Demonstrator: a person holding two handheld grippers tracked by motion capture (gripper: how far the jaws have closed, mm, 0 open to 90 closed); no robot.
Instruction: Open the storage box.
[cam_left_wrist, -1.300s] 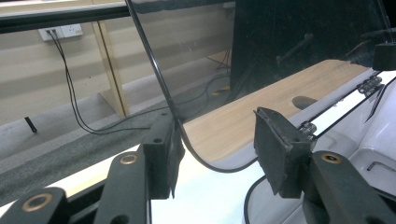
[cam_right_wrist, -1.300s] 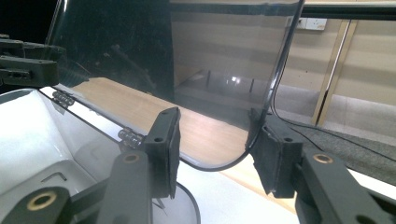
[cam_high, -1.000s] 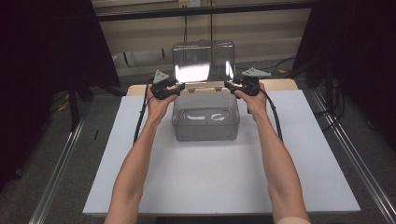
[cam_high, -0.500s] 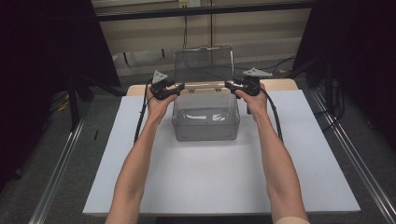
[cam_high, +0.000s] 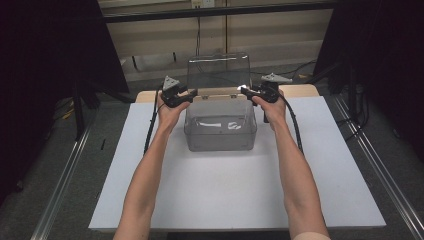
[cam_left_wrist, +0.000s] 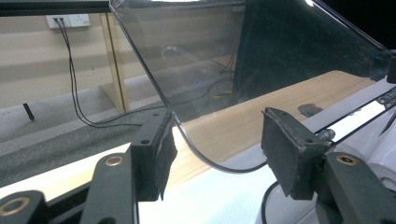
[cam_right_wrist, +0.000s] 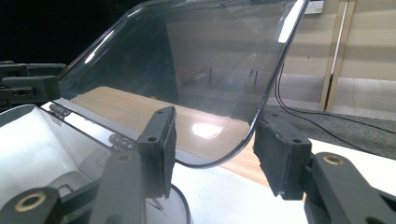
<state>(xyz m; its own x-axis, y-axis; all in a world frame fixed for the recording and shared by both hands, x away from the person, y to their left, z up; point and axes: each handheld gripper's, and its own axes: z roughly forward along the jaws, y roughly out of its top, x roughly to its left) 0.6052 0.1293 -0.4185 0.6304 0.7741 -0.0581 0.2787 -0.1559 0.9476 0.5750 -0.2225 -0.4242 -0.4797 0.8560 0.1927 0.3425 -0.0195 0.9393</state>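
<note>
A clear plastic box (cam_high: 220, 126) stands on the white surface (cam_high: 235, 190), toward its far side, with its clear lid (cam_high: 218, 71) swung up on the back edge and standing nearly upright. The left gripper (cam_high: 186, 95) sits at the lid's left lower corner and the right gripper (cam_high: 248, 91) at its right lower corner, one on each side of the box's back rim.

In the left gripper view, the rounded lower corner of the lid (cam_left_wrist: 243, 79) lies in the gap between the two jaws, closer to the left pad, with open space toward the right pad; the pads do not press on it. These jaws have just been opening and stand partly apart, released.

In the right gripper view, the lid (cam_right_wrist: 187, 74) corner likewise dips between the jaws. Its curved edge runs close by the right pad, and whether it brushes that pad I cannot tell; the left pad stands clear of it. These jaws have also just been opening and are partly apart, gripping nothing.
</note>
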